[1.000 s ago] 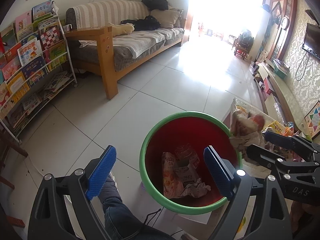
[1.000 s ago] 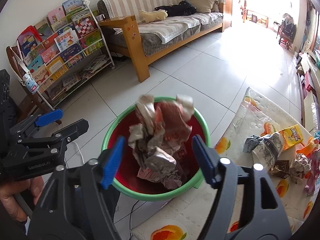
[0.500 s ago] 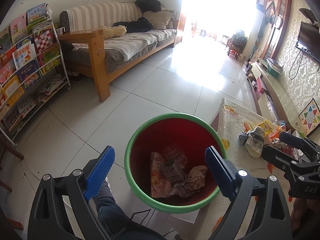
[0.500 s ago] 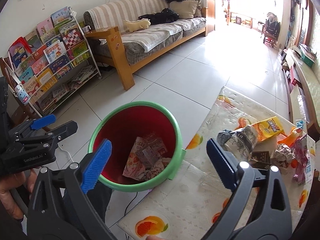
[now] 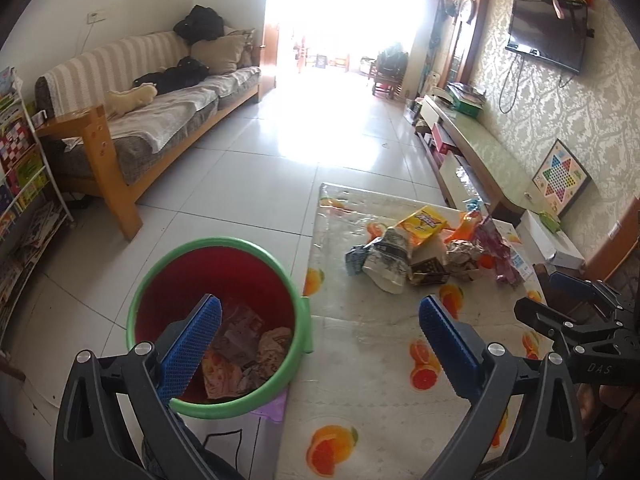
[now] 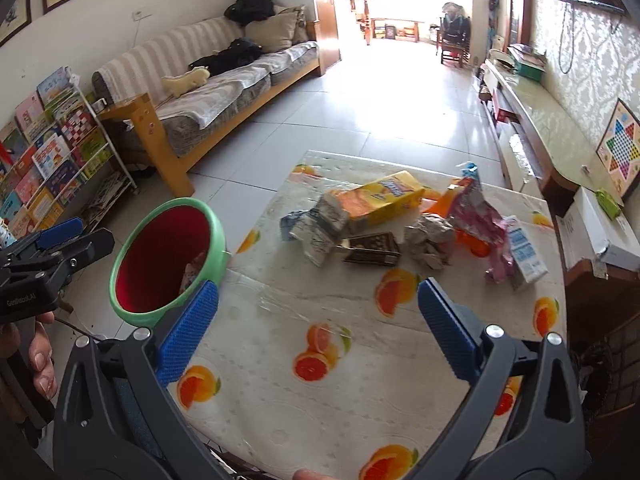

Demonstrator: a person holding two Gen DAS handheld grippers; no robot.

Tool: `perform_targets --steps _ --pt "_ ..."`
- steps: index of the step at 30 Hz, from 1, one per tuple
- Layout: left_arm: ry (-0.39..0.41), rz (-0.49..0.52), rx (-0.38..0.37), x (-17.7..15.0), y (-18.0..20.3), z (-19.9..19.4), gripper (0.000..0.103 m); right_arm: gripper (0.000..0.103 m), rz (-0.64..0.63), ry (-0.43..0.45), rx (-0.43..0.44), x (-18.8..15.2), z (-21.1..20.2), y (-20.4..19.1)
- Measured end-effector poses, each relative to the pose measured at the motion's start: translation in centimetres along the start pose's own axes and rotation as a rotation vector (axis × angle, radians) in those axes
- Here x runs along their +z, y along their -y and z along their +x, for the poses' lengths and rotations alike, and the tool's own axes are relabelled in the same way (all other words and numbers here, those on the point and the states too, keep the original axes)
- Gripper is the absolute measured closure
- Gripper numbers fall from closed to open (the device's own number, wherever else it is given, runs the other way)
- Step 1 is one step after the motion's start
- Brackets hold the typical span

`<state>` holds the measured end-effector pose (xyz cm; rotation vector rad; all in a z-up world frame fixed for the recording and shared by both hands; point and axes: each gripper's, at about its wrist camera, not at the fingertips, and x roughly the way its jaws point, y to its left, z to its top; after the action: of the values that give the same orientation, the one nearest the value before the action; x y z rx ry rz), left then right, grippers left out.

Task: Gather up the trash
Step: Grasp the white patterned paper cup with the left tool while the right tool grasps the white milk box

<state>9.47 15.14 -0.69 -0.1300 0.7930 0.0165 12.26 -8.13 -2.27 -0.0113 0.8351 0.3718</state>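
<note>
Trash (image 6: 384,216) sits piled on the table (image 6: 320,360) beside the bin (image 5: 218,326), both grippers' fingers spread wide, the right gripper (image 6: 318,330) opening on nothing

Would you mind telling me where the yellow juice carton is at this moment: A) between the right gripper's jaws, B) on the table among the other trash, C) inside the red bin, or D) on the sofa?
B: the yellow juice carton lies on the table among crumpled wrappers, outside the red bin.
</note>
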Motion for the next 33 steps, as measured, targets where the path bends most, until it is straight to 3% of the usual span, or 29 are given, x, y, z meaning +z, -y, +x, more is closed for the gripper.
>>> perform_targets --steps 8,16,23,33 --pt "-0.029 0.088 -0.062 0.6 6.7 2.1 0.008 0.005 0.081 0.046 -0.078 -1.4 -3.4 6.6" --pt "-0.052 0.142 -0.063 2.5 9.5 4.4 0.008 0.005 0.172 0.078 -0.163 -1.5 -4.2 12.9" --pt "-0.084 0.164 -0.051 3.6 10.8 7.7 0.008 0.005 0.195 0.061 -0.186 -0.1 -2.2 16.4" --pt "-0.188 0.163 -0.016 3.5 10.9 15.8 0.008 0.005 0.19 -0.023 -0.207 0.5 3.4 20.1"
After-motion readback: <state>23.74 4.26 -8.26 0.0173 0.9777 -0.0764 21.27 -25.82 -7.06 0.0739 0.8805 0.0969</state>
